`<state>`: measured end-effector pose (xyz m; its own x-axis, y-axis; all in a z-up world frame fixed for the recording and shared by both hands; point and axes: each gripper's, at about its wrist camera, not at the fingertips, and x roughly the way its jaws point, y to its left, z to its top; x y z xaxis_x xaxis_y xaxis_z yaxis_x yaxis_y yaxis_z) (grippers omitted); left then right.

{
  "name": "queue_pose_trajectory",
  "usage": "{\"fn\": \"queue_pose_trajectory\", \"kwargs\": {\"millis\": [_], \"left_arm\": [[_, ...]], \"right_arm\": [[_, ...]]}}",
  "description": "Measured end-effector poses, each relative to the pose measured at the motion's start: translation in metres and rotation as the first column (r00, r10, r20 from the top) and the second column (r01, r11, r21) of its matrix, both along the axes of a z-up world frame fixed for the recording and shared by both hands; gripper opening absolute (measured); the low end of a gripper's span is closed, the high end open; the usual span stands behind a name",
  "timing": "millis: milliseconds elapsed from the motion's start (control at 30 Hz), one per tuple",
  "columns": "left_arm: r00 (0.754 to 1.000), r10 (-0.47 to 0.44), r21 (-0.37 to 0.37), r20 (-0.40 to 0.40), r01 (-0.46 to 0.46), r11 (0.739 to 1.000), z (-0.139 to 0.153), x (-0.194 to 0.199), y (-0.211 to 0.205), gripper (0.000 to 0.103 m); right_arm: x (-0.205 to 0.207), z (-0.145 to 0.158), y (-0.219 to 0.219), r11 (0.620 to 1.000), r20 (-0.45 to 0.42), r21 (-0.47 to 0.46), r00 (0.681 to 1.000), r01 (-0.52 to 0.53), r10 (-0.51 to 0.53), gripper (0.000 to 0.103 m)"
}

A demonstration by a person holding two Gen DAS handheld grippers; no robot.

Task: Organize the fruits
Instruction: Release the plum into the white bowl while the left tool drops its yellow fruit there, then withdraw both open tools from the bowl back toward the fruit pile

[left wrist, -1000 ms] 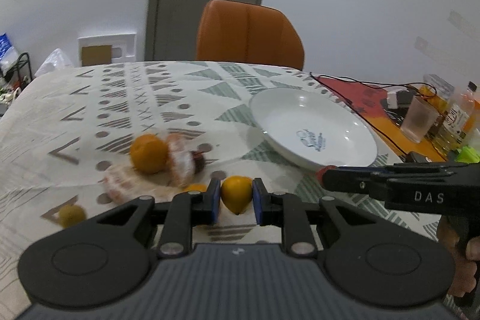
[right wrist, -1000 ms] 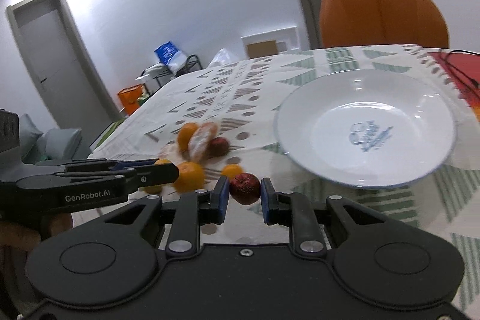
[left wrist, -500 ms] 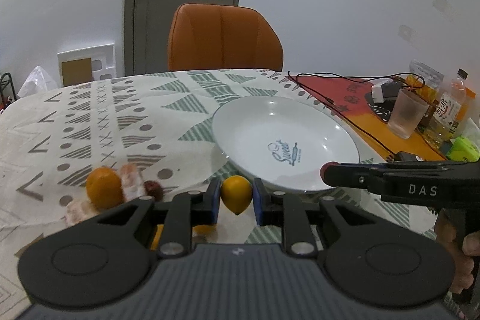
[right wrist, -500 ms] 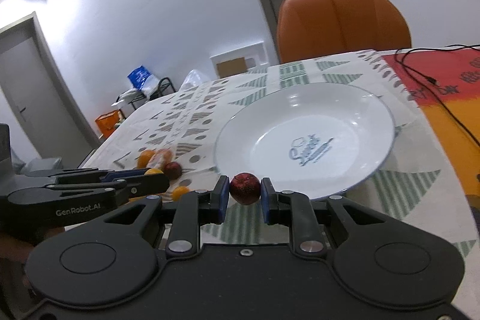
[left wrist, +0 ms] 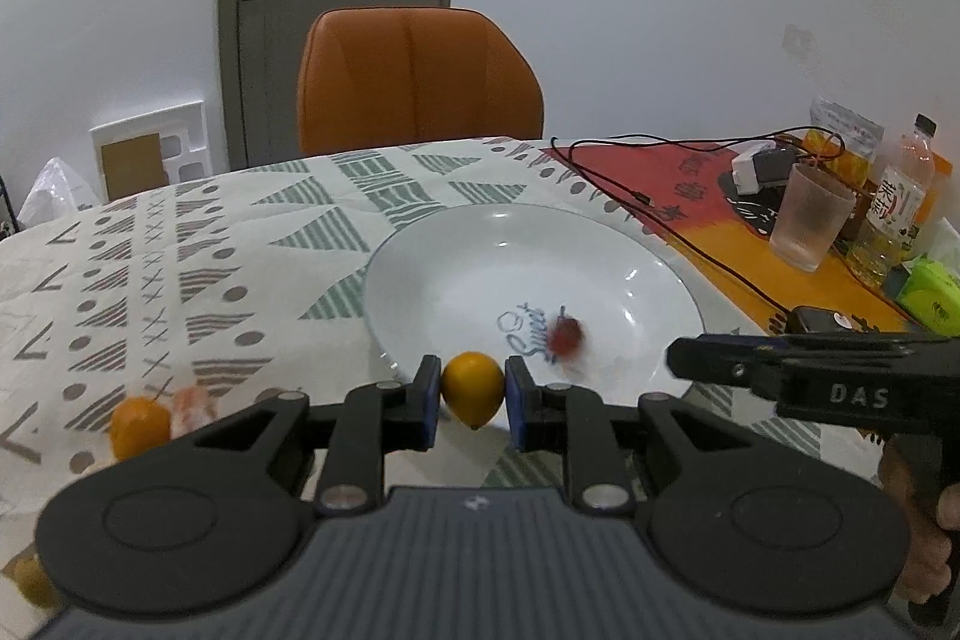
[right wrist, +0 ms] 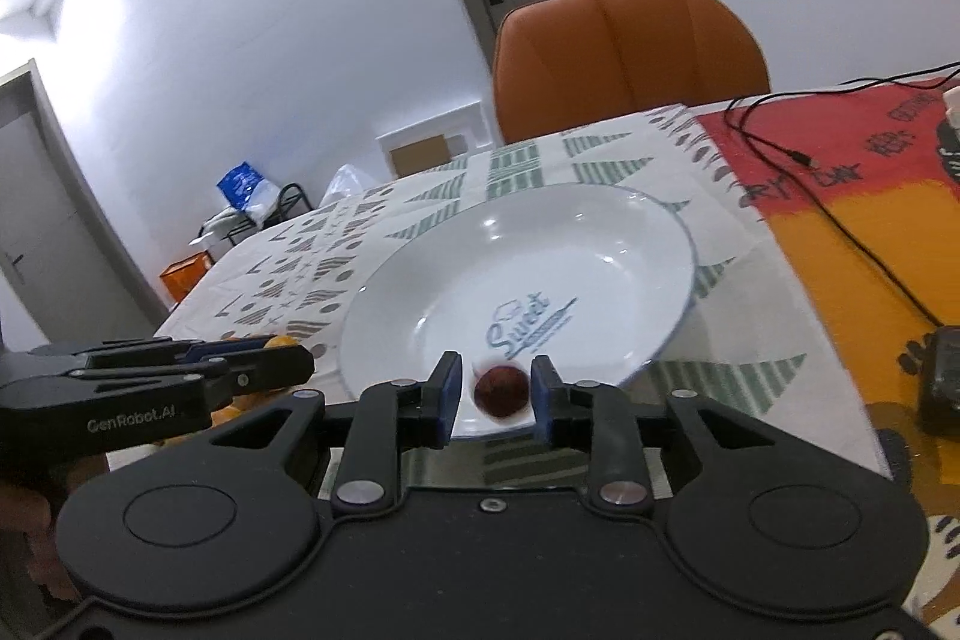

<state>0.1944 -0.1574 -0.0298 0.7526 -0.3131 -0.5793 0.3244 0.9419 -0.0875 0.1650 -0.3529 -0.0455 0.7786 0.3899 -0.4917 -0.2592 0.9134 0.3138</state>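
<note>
My left gripper (left wrist: pixel 474 393) is shut on a small yellow-orange fruit (left wrist: pixel 473 388), held just above the near rim of the white plate (left wrist: pixel 456 256). My right gripper (right wrist: pixel 495 394) is open over the plate's near edge (right wrist: pixel 384 304). A small red fruit (right wrist: pixel 501 391) lies loose between its fingers and is blurred; in the left wrist view it (left wrist: pixel 565 337) sits inside the plate. An orange fruit (left wrist: pixel 139 425) and a peeled piece (left wrist: pixel 191 402) lie on the patterned tablecloth (left wrist: pixel 180 244) at the left.
An orange chair (left wrist: pixel 414 76) stands behind the table. At the right are a black cable (left wrist: pixel 672 232), a frosted glass (left wrist: pixel 810 220), bottles (left wrist: pixel 900 196), a green packet (left wrist: pixel 933 289) and a black device (right wrist: pixel 942 376).
Both grippers moved over to the plate. My right gripper opened and let the red fruit drop into the plate. My left gripper still holds its fruit.
</note>
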Motion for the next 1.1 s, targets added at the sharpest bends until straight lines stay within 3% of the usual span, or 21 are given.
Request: {"fn": "queue_pose_trajectory", "kwargs": {"millis": [333,500,600,700,833,1100], "left_arm": [[1.0,-0.03,0.011,0.009,0.03,0.999,0.001,0.009,-0.021,0.021],[1.0,-0.006,0.002,0.0,0.006,1.0,0.002,0.01,-0.019,0.028],[1.0,0.022,0.019,-0.007,-0.022,1.0,0.001,0.007,-0.013,0.038],[0.998,0.059,0.035,0.003,-0.059,0.998,0.002,0.001,-0.005,0.061],[0.996,0.088,0.034,0.033,-0.089,0.995,0.005,-0.007,0.006,0.078],[0.989,0.138,-0.004,0.049,-0.138,0.99,0.01,-0.021,0.031,0.091]], "right_arm": [[-0.012,0.002,-0.025,0.997,0.033,0.031,0.997,0.065,-0.066,0.037],[-0.014,-0.001,-0.029,0.997,0.024,0.033,0.997,0.067,-0.068,0.043],[-0.016,-0.002,-0.029,0.998,0.022,0.029,0.998,0.06,-0.061,0.048],[-0.017,-0.002,-0.027,0.999,0.013,0.028,0.999,0.045,-0.046,0.056],[-0.018,-0.003,-0.02,0.999,0.016,0.02,1.0,0.025,-0.025,0.069],[-0.021,-0.001,-0.01,0.999,0.019,0.036,1.0,0.022,-0.023,0.09]]}}
